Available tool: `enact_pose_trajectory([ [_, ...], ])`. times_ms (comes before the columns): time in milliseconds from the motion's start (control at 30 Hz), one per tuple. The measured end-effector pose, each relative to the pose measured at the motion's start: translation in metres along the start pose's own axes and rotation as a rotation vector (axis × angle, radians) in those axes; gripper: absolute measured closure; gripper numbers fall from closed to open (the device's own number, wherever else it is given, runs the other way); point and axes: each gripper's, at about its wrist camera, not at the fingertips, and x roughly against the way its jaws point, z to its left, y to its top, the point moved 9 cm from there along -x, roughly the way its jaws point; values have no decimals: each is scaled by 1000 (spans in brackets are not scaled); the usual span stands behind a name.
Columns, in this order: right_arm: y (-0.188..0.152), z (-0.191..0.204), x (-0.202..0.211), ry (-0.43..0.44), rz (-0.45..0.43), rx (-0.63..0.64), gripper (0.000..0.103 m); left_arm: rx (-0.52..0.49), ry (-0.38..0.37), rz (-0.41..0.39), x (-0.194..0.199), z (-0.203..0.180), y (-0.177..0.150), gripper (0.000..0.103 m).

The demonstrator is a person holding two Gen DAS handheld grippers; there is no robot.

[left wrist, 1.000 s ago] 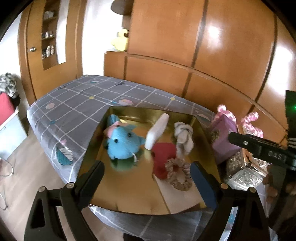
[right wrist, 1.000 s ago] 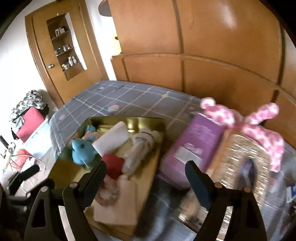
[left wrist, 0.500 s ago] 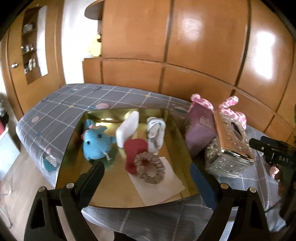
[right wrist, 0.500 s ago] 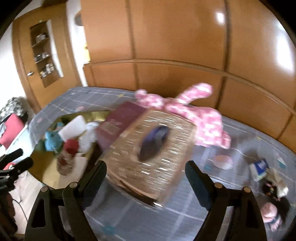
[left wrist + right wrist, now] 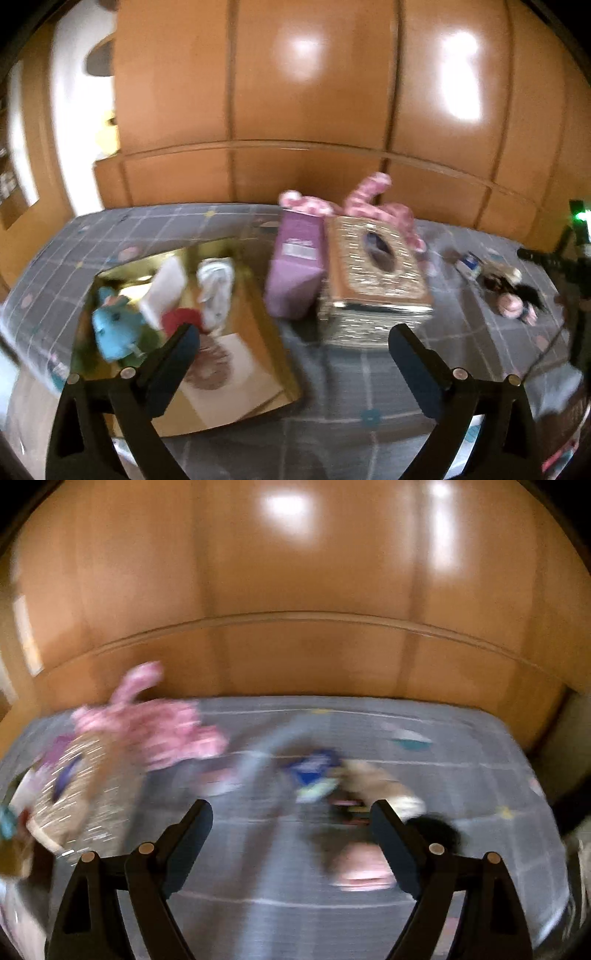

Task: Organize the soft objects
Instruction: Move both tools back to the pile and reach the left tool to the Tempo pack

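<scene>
My left gripper (image 5: 293, 336) hangs over the grey checked bedspread (image 5: 351, 373), its jaws opening with nothing between them. To its left a gold tray (image 5: 255, 325) holds a blue plush (image 5: 114, 325), a white block (image 5: 166, 291), a red soft piece (image 5: 181, 319), a rolled white cloth (image 5: 216, 291) and a brown scrunchie (image 5: 212, 365). The right wrist view is blurred. My right gripper (image 5: 291, 808) is open and empty above a cluster of small things: a blue packet (image 5: 314, 768), a beige piece (image 5: 373, 779), a pink soft thing (image 5: 364, 864) and something black (image 5: 439, 830).
A purple box (image 5: 295, 269) and a gold tissue box (image 5: 376, 273) stand mid-bed, with a pink spotted plush bunny (image 5: 369, 199) behind them against the wooden wall panels (image 5: 314, 92). The bunny (image 5: 162, 727) lies left in the right wrist view.
Both views have swung to the right. The tray has slid to the left of the left wrist view. The right wrist view has passed the tissue box and now faces the small cluster.
</scene>
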Motion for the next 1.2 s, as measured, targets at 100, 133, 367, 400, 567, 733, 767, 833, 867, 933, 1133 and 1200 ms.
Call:
enact_pose_trajectory([
  [100, -1, -69, -3, -89, -6, -117, 13, -63, -33, 9, -6, -27, 4, 0],
  [133, -3, -91, -4, -117, -4, -157, 13, -84, -41, 10, -8, -36, 6, 0],
  [367, -45, -197, -18, -243, 31, -421, 13, -196, -141, 69, -32, -113, 12, 0],
  [400, -48, -207, -18, -224, 32, -496, 13, -210, -151, 75, -37, -123, 13, 0],
  [567, -55, -223, -11, -206, 5, -603, 13, -295, -192, 128, -65, -180, 12, 0],
  [733, -53, -219, -12, -167, 2, -609, 13, -373, -227, 185, -102, -229, 12, 0],
  [767, -52, -217, -12, -157, 2, -607, 13, -380, -232, 196, -109, -236, 13, 1],
  [833, -52, -213, -12, -140, 5, -602, 13, -388, -244, 204, -124, -249, 17, 1],
  [867, -51, -212, -14, -133, 5, -599, 13, -397, -239, 209, -132, -255, 19, 1],
  [933, -50, -211, -14, -121, -1, -596, 13, -408, -241, 233, -150, -266, 21, 2],
  [1133, -48, -204, -15, -86, -1, -581, 13, -424, -289, 297, -198, -303, 31, 17],
  [1200, -47, -202, -15, -75, -1, -575, 13, -446, -298, 297, -211, -318, 37, 19],
])
